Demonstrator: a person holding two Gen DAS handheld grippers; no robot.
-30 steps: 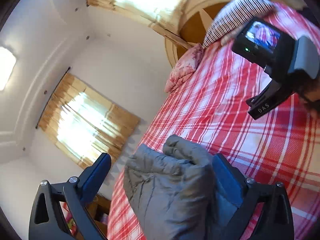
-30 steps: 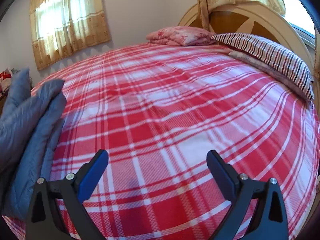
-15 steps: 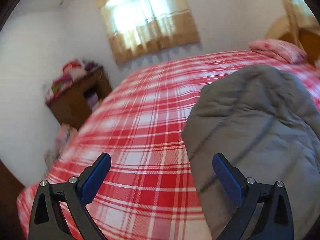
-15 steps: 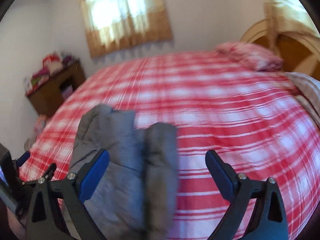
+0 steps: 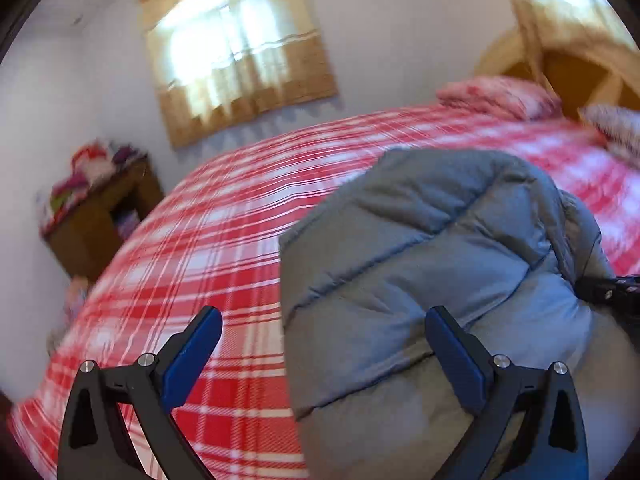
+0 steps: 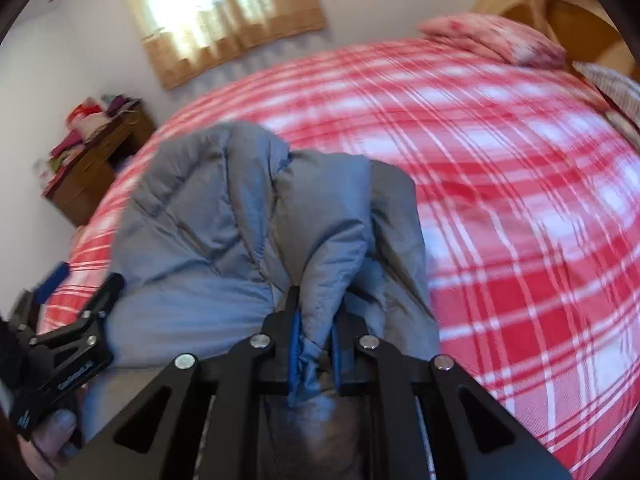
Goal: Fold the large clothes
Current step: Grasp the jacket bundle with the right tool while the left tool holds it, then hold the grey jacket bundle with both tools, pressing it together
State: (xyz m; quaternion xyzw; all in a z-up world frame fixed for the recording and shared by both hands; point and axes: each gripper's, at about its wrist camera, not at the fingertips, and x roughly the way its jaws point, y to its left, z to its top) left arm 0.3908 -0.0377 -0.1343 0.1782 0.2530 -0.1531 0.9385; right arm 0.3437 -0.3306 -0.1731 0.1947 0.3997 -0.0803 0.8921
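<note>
A grey quilted jacket [image 5: 420, 264] lies bunched on the near side of the red plaid bed [image 5: 200, 240]. My left gripper [image 5: 322, 314] is open over the jacket's left edge; its right finger rests against the padding and the left finger hangs over bare sheet. In the right wrist view the jaws of my right gripper [image 6: 318, 300] are closing, and the blue pads pinch a raised fold of the jacket [image 6: 240, 220]. The left gripper [image 6: 84, 280], held by a hand, shows at the jacket's left side.
A pink pillow [image 5: 496, 96] and a striped pillow [image 5: 616, 124] lie at the wooden headboard [image 5: 580, 76], far right. A brown bedside cabinet [image 5: 96, 216] piled with clothes stands left of the bed, under a curtained window [image 5: 240, 52]. Plaid sheet [image 6: 520, 200] spreads right of the jacket.
The right gripper swung left over the jacket and went from wide open to pinching a fold. The left gripper rolled back level, stayed open, and the jacket now lies lower against it.
</note>
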